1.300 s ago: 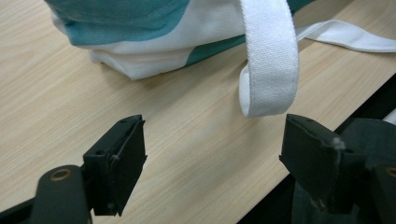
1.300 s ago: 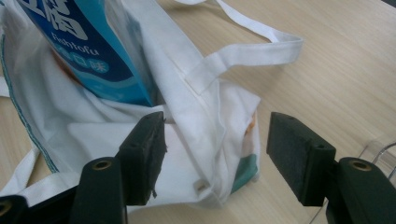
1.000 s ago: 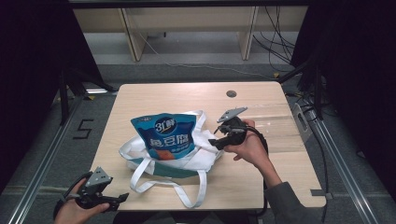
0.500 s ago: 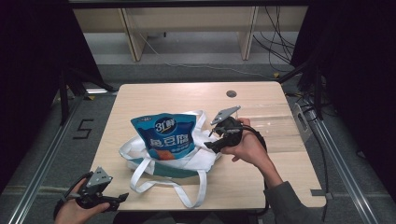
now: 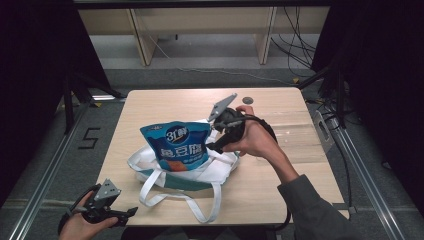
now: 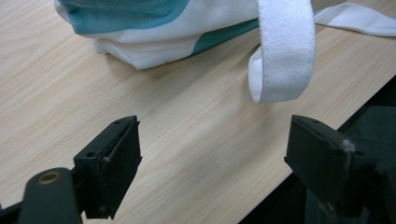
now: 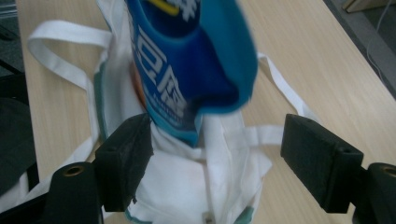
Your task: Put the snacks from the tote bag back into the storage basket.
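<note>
The blue snack pouch (image 5: 176,145) has big white Chinese characters on its front, looks like "鱼豆腐", with a smaller white logo above that's too blurry to make out. There's also a white "5" (image 5: 89,138) marked on the grey floor left of the table.

Blue pouch (image 5: 176,145) with white lettering, white tote bag (image 5: 197,172) with teal patch, pale wood-grain table (image 5: 280,165)

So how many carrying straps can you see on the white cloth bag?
2. One white webbing strap loops toward the table's near edge; the other white strap curls at the bag's left side, beside the blue snack pouch. More may be hidden underneath.
</note>
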The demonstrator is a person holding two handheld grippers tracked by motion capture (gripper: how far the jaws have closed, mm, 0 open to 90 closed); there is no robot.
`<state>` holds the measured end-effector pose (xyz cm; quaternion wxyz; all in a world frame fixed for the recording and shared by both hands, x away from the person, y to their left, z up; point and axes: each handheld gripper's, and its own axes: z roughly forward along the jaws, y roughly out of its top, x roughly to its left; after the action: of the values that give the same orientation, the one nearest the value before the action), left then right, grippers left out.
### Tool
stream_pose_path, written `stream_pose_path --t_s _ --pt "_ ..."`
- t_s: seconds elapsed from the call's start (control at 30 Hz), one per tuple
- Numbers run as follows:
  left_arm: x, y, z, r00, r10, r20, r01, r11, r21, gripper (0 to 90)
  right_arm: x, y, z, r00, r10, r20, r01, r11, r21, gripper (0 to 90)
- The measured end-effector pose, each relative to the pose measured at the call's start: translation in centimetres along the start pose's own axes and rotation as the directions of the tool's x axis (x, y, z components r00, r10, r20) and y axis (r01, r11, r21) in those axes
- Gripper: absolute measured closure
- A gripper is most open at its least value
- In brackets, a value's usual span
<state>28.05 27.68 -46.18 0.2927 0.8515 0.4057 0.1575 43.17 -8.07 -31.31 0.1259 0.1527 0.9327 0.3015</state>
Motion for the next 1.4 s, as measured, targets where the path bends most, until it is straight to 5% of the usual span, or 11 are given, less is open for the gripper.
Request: stream_pose_path --t_s 0.23,0.37,0.47,0.5,0.67,0.77,0.93,0.97,1.1,1.3,1.4 --pt "0.0 0.0 0.0 1.0 0.001 0.002 -0.001 1.0 0.0 17.6 0.2 4.1 0.0 0.9949 -0.094 -0.037 0.095 0.995 0.028 30.7" --pt "0.0 0.0 -0.1 0.9999 0.003 0.013 -0.003 1.0 0.003 17.6 0.2 5.4 0.5 0.9932 -0.106 -0.047 0.109 0.992 0.057 32.2" --pt "-0.1 -0.1 0.0 0.9999 -0.004 0.015 0.005 1.0 -0.002 17.6 0.2 6.1 0.9 0.9914 -0.1 -0.085 0.106 0.992 0.072 34.3" --pt "0.1 0.0 -0.1 0.9998 0.02 0.007 -0.02 0.9998 0.005 17.6 0.3 6.3 0.9 0.9928 -0.09 -0.079 0.096 0.992 0.081 34.6" --pt "0.0 0.0 0.0 1.0 0.006 0.005 -0.006 0.9999 0.009 17.6 0.2 7.4 1.2 0.9877 -0.127 -0.091 0.135 0.987 0.087 39.7" --pt "-0.1 0.0 0.0 1.0 0.008 0.005 -0.008 1.0 -0.003 17.6 0.5 7.9 1.3 0.9893 -0.108 -0.098 0.12 0.985 0.127 43.3" --pt "0.0 0.1 0.0 0.9993 0.036 -0.009 -0.036 0.9994 0.003 17.7 0.3 8.8 2.2 0.9766 -0.185 -0.11 0.2 0.969 0.145 49.9" --pt "0.0 0.0 0.0 0.9993 0.036 -0.008 -0.036 0.9993 0.003 17.7 0.4 9.0 2.3 0.9805 -0.165 -0.107 0.181 0.97 0.16 51.2" --pt "0.0 0.1 -0.1 0.9993 0.037 -0.009 -0.037 0.9992 0.013 17.7 0.1 9.7 3.3 0.9697 -0.205 -0.133 0.226 0.96 0.168 57.7" --pt "-0.2 0.1 0.0 0.9995 0.032 0.003 -0.032 0.9995 -0.006 17.7 0.1 10.5 4.2 0.971 -0.183 -0.154 0.211 0.958 0.194 64.3" --pt "-0.2 0.1 0.0 0.9997 0.023 0.003 -0.023 0.9997 0.01 17.7 0.2 10.7 4.7 0.9611 -0.216 -0.172 0.249 0.948 0.197 69.5"
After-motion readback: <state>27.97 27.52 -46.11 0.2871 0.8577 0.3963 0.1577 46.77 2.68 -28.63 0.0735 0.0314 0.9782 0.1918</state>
